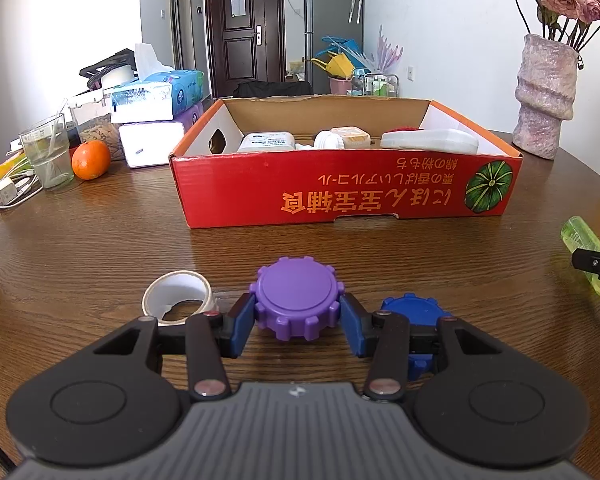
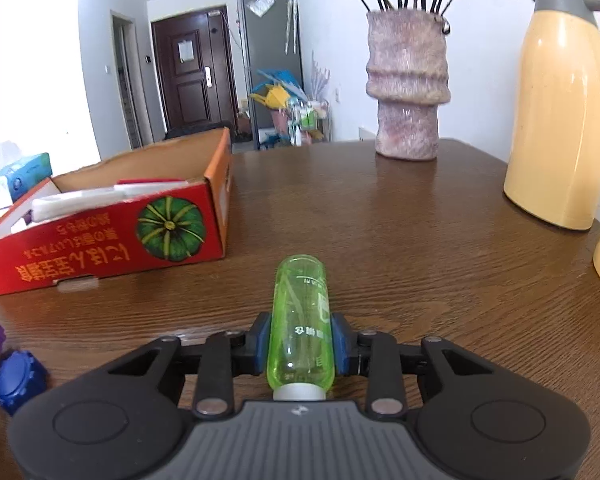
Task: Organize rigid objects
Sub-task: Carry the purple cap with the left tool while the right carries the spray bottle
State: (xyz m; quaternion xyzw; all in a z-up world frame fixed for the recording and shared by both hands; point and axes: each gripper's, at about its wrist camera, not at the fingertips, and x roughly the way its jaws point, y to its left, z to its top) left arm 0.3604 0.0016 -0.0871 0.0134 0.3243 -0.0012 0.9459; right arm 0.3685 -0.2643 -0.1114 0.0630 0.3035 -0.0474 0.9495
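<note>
My left gripper [image 1: 299,322] has its blue fingers [image 1: 242,326] clamped on the flanks of the purple ridged plastic knob [image 1: 296,298], near the surface's near edge, with the red cardboard box [image 1: 340,192] beyond it. My right gripper [image 2: 300,344] is clenched around the middle of the translucent green plastic bottle [image 2: 300,320], lying cap-end toward me. I judge both light and stiff; the knob's ridges should hold well, while the bottle's smooth round wall may slip or roll, so mid-body is the best grip.
</note>
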